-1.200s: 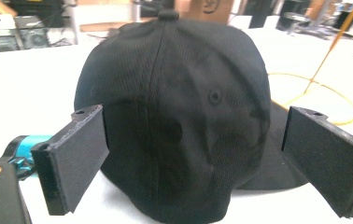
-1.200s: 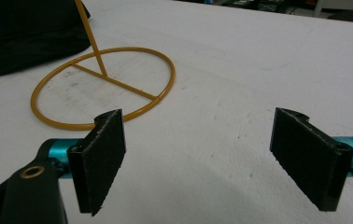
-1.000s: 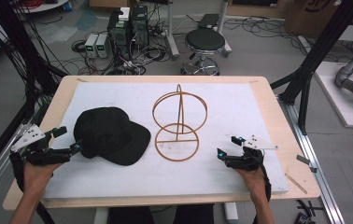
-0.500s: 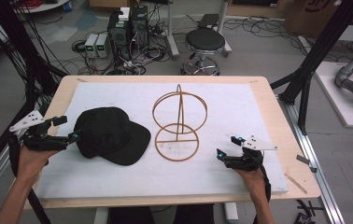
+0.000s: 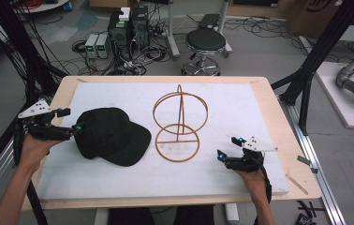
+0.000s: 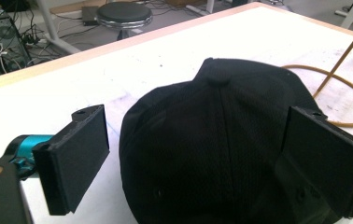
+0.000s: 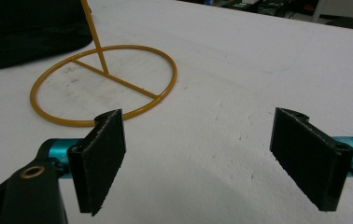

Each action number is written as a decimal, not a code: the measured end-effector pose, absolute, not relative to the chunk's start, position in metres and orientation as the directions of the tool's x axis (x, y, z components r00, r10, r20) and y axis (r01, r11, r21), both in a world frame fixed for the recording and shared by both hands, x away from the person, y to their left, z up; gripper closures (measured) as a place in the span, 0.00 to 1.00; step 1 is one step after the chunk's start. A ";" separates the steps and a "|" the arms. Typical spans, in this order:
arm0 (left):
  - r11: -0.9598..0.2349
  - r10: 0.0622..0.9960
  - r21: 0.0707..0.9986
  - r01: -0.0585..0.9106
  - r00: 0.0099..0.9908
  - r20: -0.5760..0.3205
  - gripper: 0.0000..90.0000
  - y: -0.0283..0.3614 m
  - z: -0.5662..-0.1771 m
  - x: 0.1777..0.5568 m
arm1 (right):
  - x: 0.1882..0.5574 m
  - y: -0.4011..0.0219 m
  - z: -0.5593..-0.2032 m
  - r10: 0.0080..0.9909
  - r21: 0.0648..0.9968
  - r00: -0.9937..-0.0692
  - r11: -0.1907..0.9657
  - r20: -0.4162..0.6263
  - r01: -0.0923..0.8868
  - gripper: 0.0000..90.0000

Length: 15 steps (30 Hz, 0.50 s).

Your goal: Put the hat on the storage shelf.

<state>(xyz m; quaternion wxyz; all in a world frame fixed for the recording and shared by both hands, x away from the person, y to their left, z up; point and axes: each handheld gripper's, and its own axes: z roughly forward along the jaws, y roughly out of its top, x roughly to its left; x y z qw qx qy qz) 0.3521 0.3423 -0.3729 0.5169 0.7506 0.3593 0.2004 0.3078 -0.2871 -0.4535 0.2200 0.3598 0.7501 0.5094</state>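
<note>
Black cap (image 5: 107, 136) between spread left claw (image 5: 72, 121) jaws

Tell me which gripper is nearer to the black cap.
Left. The left gripper is open at the black cap, its jaws on either side of the crown. The right gripper is open, apart, beyond the wire stand.

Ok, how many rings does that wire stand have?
2. The lower ring lies flat on the white mat as the base; the upper ring stands upright on the post, right of the black cap.
</note>
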 end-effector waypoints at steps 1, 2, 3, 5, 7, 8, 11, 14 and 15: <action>-0.207 0.747 0.920 0.332 0.661 -0.071 0.10 0.342 -0.373 0.352 | 0.308 -0.287 -0.454 0.764 0.922 -0.644 0.222 0.036 0.316 0.21; -0.214 0.742 0.921 0.326 0.668 -0.064 0.10 0.341 -0.371 0.353 | 0.308 -0.287 -0.454 0.763 0.923 -0.645 0.223 0.036 0.315 0.21; -0.229 0.731 0.918 0.324 0.680 -0.058 0.11 0.340 -0.369 0.356 | 0.308 -0.287 -0.454 0.764 0.923 -0.645 0.221 0.037 0.316 0.21; -0.252 0.725 0.910 0.328 0.687 -0.047 0.11 0.339 -0.367 0.360 | 0.308 -0.287 -0.454 0.764 0.923 -0.644 0.222 0.036 0.315 0.21; -0.255 0.718 0.909 0.330 0.695 -0.051 0.11 0.339 -0.364 0.363 | 0.308 -0.287 -0.453 0.763 0.923 -0.645 0.221 0.036 0.314 0.21; -0.255 0.718 0.909 0.330 0.695 -0.051 0.11 0.339 -0.364 0.363 | 0.308 -0.287 -0.453 0.763 0.923 -0.645 0.221 0.036 0.314 0.21; -0.298 0.695 0.895 0.332 0.719 -0.035 0.11 0.338 -0.362 0.370 | 0.307 -0.287 -0.453 0.765 0.924 -0.642 0.213 0.044 0.318 0.21; -0.315 0.686 0.885 0.344 0.727 -0.039 0.11 0.339 -0.360 0.377 | 0.307 -0.287 -0.454 0.765 0.926 -0.643 0.215 0.037 0.309 0.21; -0.310 0.685 0.886 0.346 0.728 -0.045 0.11 0.340 -0.359 0.379 | 0.307 -0.287 -0.454 0.764 0.927 -0.644 0.216 0.034 0.306 0.21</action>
